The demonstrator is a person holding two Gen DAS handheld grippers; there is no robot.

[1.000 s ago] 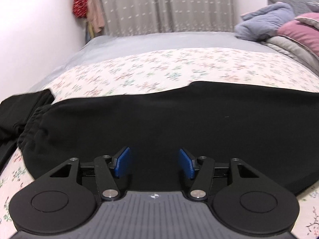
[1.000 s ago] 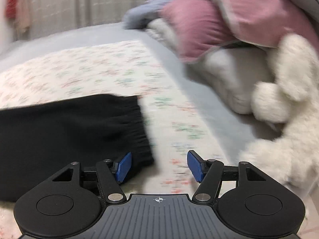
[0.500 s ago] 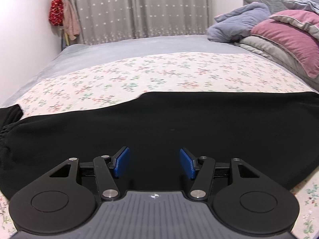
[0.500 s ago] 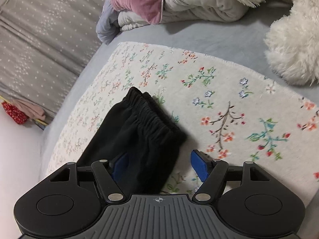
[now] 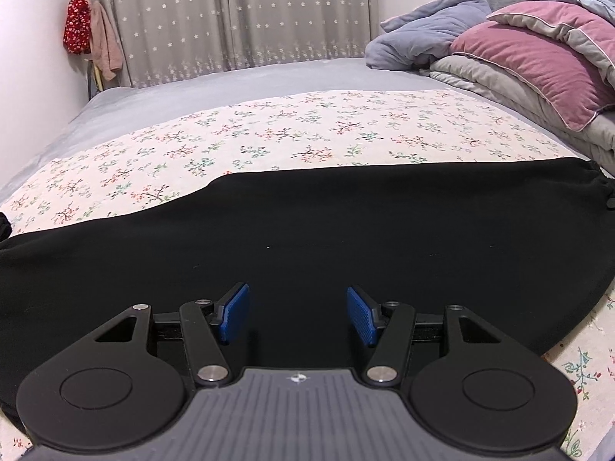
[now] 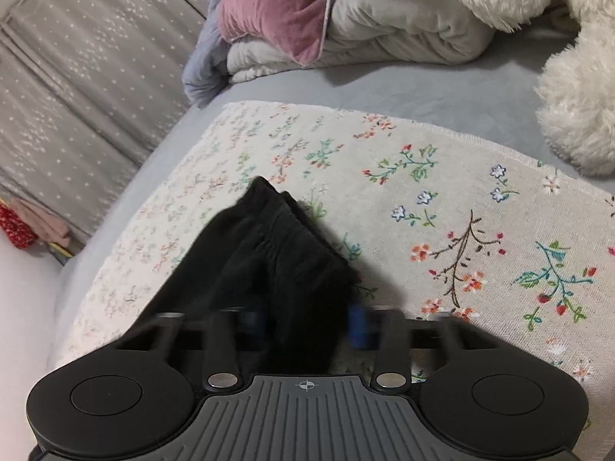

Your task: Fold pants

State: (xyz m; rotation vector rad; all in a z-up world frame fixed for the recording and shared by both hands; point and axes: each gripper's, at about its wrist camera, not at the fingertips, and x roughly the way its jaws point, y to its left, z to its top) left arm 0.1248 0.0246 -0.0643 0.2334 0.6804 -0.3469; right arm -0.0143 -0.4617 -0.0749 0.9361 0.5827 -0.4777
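Observation:
Black pants [image 5: 307, 238] lie stretched across a floral cloth [image 5: 307, 130] on the bed. My left gripper [image 5: 298, 317] is open and empty, low over the middle of the pants. In the right wrist view the elastic cuff end of the pants [image 6: 276, 253] lies between the fingers of my right gripper [image 6: 307, 324]. Its blue pads are blurred and stand apart on either side of the cuff.
Pink and grey pillows and a blue blanket [image 5: 519, 53] are piled at the bed's right end. A white plush toy [image 6: 569, 77] lies at the right. Grey curtains [image 5: 250, 19] hang behind the bed. Red and pink clothes [image 5: 88, 34] hang on the left wall.
The left view has swung right, so the pants' left end has left the frame. The right gripper has moved over the cuff and its fingers have narrowed around it.

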